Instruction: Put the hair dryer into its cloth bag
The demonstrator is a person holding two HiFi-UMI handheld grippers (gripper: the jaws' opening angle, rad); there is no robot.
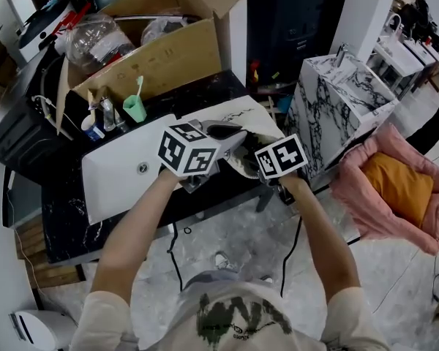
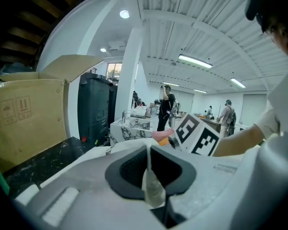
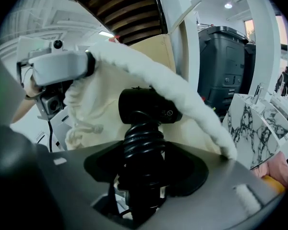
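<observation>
Cord-wrapped handle foremost, the black hair dryer (image 3: 146, 111) sits clamped between the spread fingers of the right gripper (image 3: 143, 171), its head just at the mouth of the white cloth bag (image 3: 101, 95), whose rim the left gripper (image 2: 151, 181) pinches tight, so most of the pushing-in looks yet to do.

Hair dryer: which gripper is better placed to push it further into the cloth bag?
Right. The right gripper has its jaws clamped on the cord-wrapped handle of the hair dryer, whose head is at the cloth bag mouth; the left gripper only pinches the bag's edge.
</observation>
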